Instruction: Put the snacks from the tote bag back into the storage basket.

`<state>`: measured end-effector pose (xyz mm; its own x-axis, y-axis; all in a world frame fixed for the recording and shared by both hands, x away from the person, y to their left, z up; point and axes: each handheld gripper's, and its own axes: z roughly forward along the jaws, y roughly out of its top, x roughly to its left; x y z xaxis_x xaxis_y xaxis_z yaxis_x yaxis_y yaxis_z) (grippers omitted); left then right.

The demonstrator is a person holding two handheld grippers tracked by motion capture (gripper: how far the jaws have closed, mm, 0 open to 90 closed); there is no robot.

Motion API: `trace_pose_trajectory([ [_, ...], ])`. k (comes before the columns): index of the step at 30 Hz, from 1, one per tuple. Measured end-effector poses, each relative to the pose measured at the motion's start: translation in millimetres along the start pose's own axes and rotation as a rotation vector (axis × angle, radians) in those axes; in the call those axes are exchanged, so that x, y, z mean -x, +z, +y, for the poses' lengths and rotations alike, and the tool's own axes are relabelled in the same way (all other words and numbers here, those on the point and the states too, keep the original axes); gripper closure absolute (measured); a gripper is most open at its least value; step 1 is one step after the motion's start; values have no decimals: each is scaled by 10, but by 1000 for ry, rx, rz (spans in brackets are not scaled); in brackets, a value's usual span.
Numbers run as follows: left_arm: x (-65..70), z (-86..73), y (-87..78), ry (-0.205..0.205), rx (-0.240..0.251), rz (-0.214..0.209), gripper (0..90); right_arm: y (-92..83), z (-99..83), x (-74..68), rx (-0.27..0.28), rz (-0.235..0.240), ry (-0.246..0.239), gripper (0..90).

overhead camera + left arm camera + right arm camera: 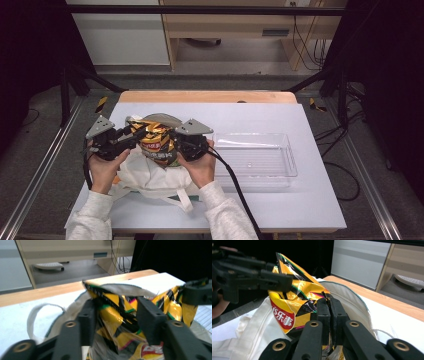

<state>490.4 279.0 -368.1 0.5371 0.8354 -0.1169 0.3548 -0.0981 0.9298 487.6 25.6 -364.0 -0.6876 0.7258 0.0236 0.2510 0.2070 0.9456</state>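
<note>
Here the left gripper (131, 136) had its jaws spread around the upper edge of the yellow chip bag (157, 141), which stood half inside the white cloth bag (150, 175) on the table (310, 200); the right gripper (330, 307) pinched the bag's other edge; the clear tray (260, 157) lay rightmost.

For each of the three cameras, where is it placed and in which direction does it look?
High view: above the person's side, looking forward and down at the table; forearms and both hands show.
Left gripper view: rides the left hand-held gripper, jaws apart around the chip bag.
Right gripper view: rides the right hand-held gripper, jaws pinching the bag's edge.
All three share the bag and the white cloth bag.
</note>
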Motion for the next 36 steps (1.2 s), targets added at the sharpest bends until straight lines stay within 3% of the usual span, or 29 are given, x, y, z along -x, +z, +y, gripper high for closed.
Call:
trace_pose_trajectory([
  [9, 75, -17, -22, -30, -32, 53, 820, 12, -4, -36, 6, -10, 14, 855],
  [12, 107, -23, -25, -30, -33, 92, 863, 4, -12, -46, 23, 2, 29, 751],
  [15, 129, -27, -25, -42, -32, 104, 882, 7, -26, -67, 4, 3, 26, 673],
  [22, 197, 4, -61, -50, -21, 107, 882, -44, -21, -56, -12, 8, 55, 873],
  [28, 288, 65, -119, -39, -3, 99, 882, -133, 26, -17, -8, 16, 59, 900],
  [36, 433, 212, -294, -30, 54, 81, 882, -323, 165, 21, 42, 44, 60, 900],
])
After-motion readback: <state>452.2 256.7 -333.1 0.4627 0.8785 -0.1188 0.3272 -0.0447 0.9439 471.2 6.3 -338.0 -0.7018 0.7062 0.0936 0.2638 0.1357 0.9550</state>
